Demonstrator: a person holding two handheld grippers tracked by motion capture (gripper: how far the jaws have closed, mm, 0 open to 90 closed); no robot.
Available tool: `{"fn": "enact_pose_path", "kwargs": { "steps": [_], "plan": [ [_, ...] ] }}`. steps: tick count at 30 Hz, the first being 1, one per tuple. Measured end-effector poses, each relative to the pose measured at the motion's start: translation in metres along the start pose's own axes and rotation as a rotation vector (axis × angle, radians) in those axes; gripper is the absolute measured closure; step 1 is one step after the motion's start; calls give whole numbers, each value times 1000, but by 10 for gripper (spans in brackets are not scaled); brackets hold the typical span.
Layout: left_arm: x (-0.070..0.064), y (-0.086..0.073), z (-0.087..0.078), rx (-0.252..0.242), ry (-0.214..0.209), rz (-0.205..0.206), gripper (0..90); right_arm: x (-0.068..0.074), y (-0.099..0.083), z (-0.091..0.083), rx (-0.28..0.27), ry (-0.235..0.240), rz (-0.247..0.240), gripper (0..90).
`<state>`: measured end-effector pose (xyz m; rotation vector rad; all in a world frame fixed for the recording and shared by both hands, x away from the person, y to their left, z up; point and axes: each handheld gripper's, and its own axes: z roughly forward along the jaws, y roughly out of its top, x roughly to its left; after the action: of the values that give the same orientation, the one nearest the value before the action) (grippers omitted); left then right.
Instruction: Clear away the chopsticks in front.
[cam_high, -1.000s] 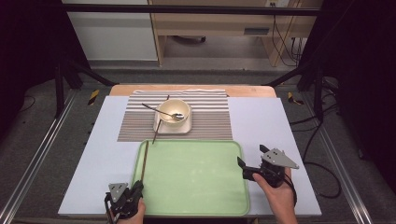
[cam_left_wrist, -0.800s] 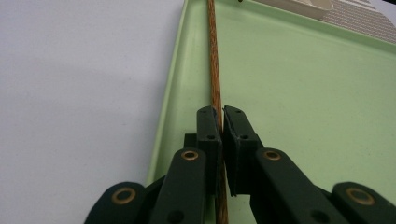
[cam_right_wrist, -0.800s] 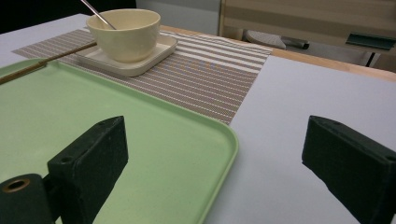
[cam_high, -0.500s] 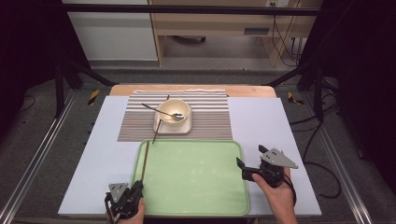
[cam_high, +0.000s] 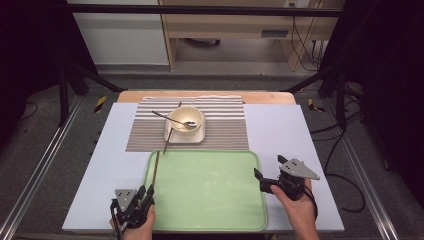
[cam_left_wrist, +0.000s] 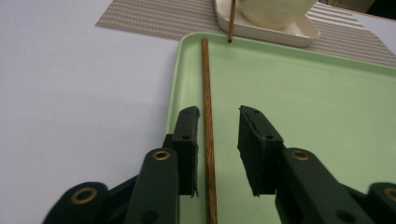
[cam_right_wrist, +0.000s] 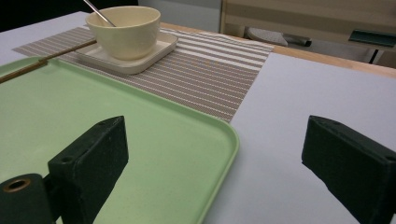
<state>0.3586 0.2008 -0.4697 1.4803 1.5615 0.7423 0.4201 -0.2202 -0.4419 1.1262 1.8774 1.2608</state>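
Green tray (cam_high: 210, 192) is lying before the striped mat (cam_high: 227, 131) in the high view. We are seeing, in the left gripper view, the left gripper (cam_left_wrist: 218, 135) straddling a chopstick (cam_left_wrist: 207, 112), jaws parted, not clamping. We are noting, in the right gripper view, the right gripper (cam_right_wrist: 224, 154) gaping wide and empty over the tray rim, bowl (cam_right_wrist: 128, 30) beyond.

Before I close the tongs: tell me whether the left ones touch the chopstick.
Cannot tell. In the left gripper view the chopstick lies between the open left tongs, tight against one jaw, with no plain gap.
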Motion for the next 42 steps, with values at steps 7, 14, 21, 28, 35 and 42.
{"fn": "enact_pose_path", "kwargs": {
  "steps": [7,14,21,28,35,42],
  "plan": [
    [0,22,9,-22,-47,32,521,-3,-1,0,4,-16,5,71],
    [2,50,13,-71,-73,76,375,-2,-1,0,7,-21,0,71],
    [-4,83,20,-78,-145,181,281,-2,-1,0,7,-23,-6,70],
    [-10,114,34,-38,-199,255,307,-2,-1,1,8,-24,-9,71],
    [-13,131,63,3,-264,285,348,0,0,0,10,-26,-18,72],
    [-13,146,89,1,-225,305,442,0,0,2,12,-19,-22,76]
  ]
}}
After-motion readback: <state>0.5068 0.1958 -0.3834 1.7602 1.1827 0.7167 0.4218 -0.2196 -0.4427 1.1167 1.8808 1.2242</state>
